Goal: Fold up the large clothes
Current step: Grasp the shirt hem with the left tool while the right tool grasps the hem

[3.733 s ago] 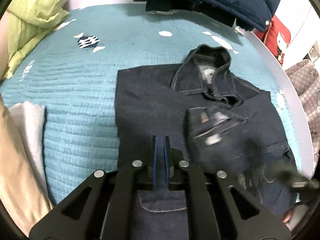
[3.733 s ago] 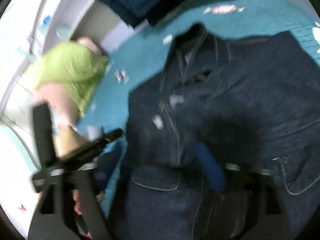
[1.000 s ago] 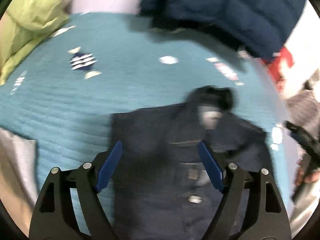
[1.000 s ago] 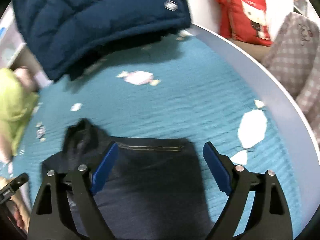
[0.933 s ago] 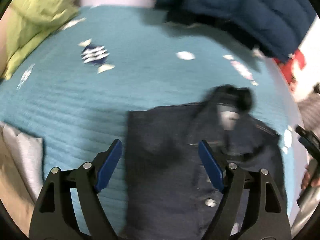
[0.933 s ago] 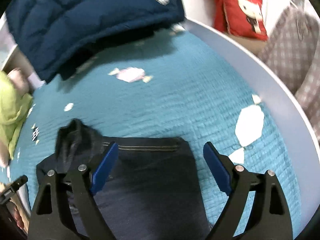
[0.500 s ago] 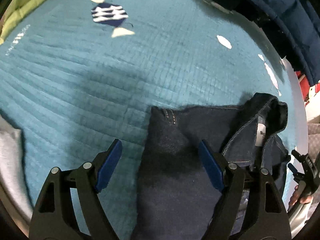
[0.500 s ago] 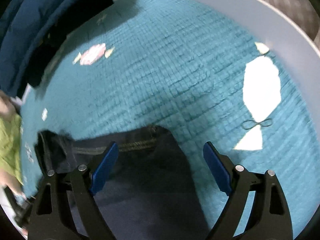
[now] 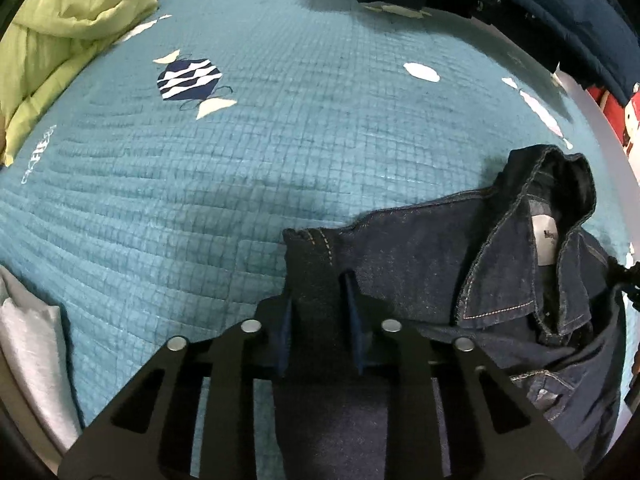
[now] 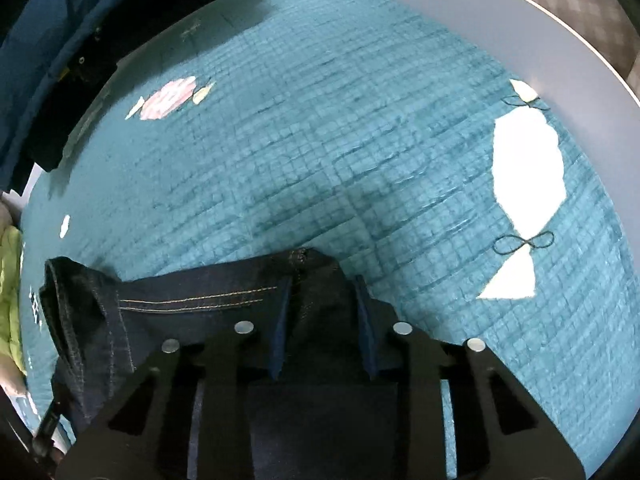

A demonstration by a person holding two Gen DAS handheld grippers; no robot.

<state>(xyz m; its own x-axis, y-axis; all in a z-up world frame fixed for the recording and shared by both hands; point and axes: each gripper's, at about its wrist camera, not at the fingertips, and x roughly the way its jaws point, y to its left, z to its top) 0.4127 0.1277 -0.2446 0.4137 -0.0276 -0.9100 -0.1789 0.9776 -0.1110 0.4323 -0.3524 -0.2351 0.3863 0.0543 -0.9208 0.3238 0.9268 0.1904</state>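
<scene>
A dark denim jacket (image 9: 460, 272) lies on the teal quilted bed (image 9: 280, 120), near its foot edge, with the collar standing up and a white label showing inside the neck. The left gripper (image 9: 318, 308) is clamped on the jacket's left shoulder corner, a thick fold of denim pinched between its blue pads (image 9: 354, 300), and the cloth runs back under the black frame. The right gripper (image 10: 322, 312) grasps the opposite shoulder corner in the same way, its pads (image 10: 364, 316) squeezing bunched denim just behind the seam. A double line of tan stitching runs from there towards the collar (image 10: 68, 288). A lime green duvet (image 9: 60, 40) is heaped at the bed's far left, and a navy puffer coat (image 9: 540, 8) hangs over the far edge.
</scene>
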